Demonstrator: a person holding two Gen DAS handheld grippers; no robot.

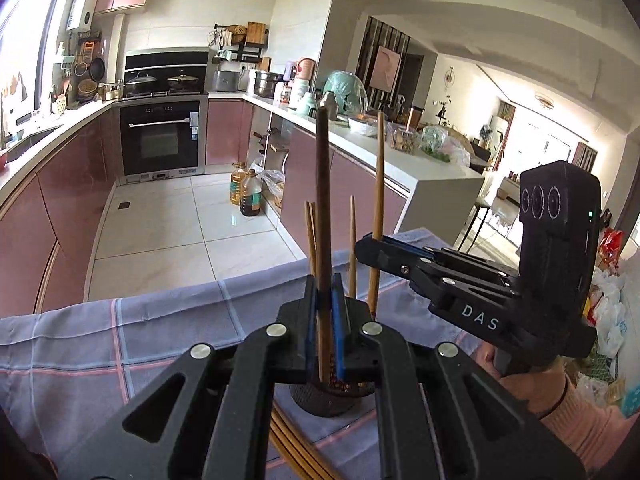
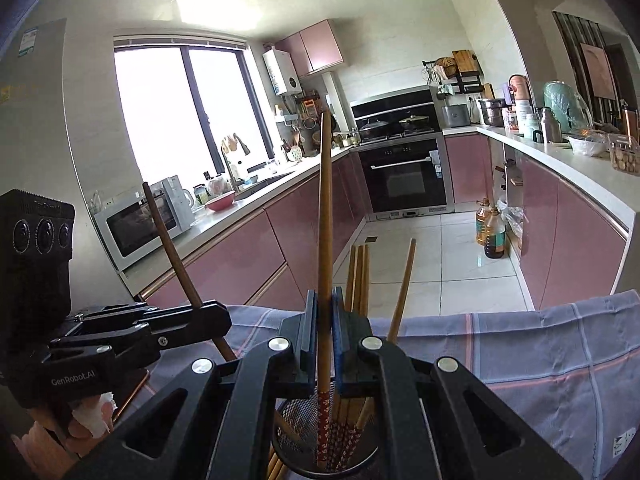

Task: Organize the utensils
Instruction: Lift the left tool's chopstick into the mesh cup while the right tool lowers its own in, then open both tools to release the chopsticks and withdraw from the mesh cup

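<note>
Each gripper, left [image 1: 325, 312] and right [image 2: 325, 332], was clamped mid-shaft on a light, stiff, slippery chopstick [image 1: 323, 200] over the mesh holder [image 2: 308, 432].

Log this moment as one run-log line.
left claw: shut on dark chopstick | right claw: shut on light chopstick | both over mesh holder | cloth beneath

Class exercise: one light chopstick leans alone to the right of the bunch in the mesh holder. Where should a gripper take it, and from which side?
Grip the leaning chopstick on its bare upper shaft, coming from the right. It tilts away from the bunch in the mesh holder, so that side is open, while both grippers crowd the left.
</note>
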